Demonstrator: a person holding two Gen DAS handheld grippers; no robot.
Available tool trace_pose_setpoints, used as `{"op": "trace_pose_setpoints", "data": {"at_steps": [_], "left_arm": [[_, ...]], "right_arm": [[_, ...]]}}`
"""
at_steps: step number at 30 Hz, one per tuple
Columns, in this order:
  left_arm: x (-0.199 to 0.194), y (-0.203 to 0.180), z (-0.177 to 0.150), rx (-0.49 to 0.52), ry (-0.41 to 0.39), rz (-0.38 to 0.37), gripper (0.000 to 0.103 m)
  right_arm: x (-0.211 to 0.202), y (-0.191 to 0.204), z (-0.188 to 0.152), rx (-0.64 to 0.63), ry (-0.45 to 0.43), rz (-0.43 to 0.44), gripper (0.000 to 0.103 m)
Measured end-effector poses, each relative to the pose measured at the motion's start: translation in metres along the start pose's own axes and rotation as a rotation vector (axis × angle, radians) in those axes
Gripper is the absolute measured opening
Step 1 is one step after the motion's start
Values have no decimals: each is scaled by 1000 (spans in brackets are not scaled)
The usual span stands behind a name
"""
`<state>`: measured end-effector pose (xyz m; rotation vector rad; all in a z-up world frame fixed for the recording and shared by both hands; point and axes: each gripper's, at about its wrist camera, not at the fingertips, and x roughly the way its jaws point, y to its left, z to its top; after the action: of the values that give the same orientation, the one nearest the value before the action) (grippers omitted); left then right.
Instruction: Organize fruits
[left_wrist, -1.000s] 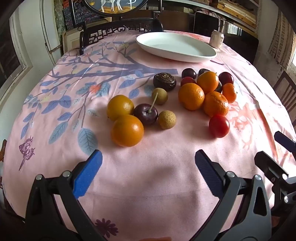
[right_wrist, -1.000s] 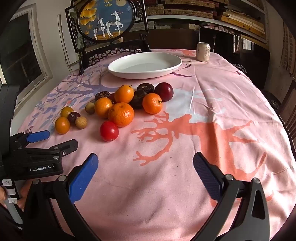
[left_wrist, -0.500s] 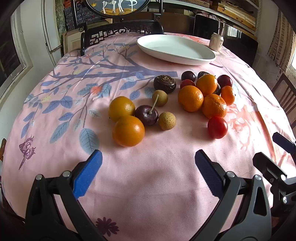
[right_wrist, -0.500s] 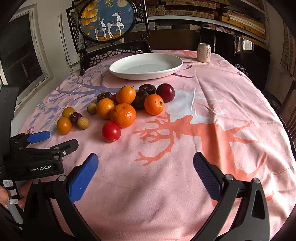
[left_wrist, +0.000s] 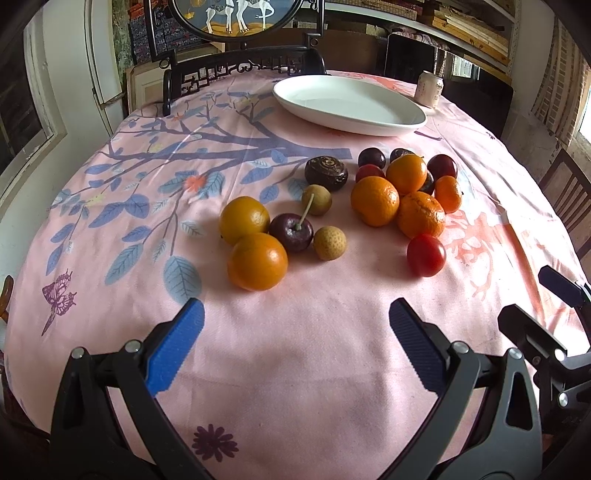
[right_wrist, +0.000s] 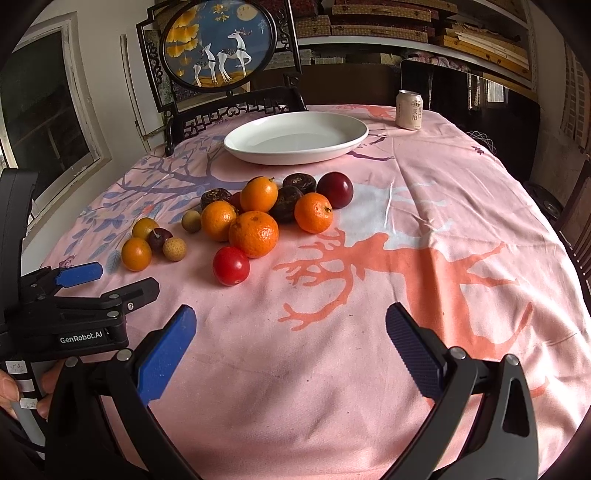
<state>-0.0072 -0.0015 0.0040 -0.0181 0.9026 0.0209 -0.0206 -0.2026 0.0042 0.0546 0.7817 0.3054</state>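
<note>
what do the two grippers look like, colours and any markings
Both, the left gripper and the right gripper, are black plastic frames with silver screws and ribbed blue pads on the jaws. The left one's body reads GenRobot.AI in white, with small handwritten labels on its handle.

Six orange citrus fruits (left_wrist: 375, 200), three dark brown fruits (left_wrist: 326, 172), three dark red plums (left_wrist: 442, 166), two tan longans (left_wrist: 330, 243), one stemmed cherry (left_wrist: 291, 232), one red tomato (left_wrist: 426, 254), one white plate (left_wrist: 349, 101), one drink can (right_wrist: 409, 109).

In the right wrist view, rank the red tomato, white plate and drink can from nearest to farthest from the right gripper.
From the right gripper:
1. Red tomato, ahead and left, at the near edge of the fruit pile.
2. White plate, beyond the pile, centre.
3. Drink can, far right, behind the plate.
</note>
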Motion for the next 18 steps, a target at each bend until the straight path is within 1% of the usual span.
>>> {"op": "trace_pose_setpoints", "data": {"at_steps": [18], "left_arm": [[-7, -4, -1, 8, -17, -2, 101]], "right_arm": [[-2, -4, -3, 22, -5, 17, 102]]}}
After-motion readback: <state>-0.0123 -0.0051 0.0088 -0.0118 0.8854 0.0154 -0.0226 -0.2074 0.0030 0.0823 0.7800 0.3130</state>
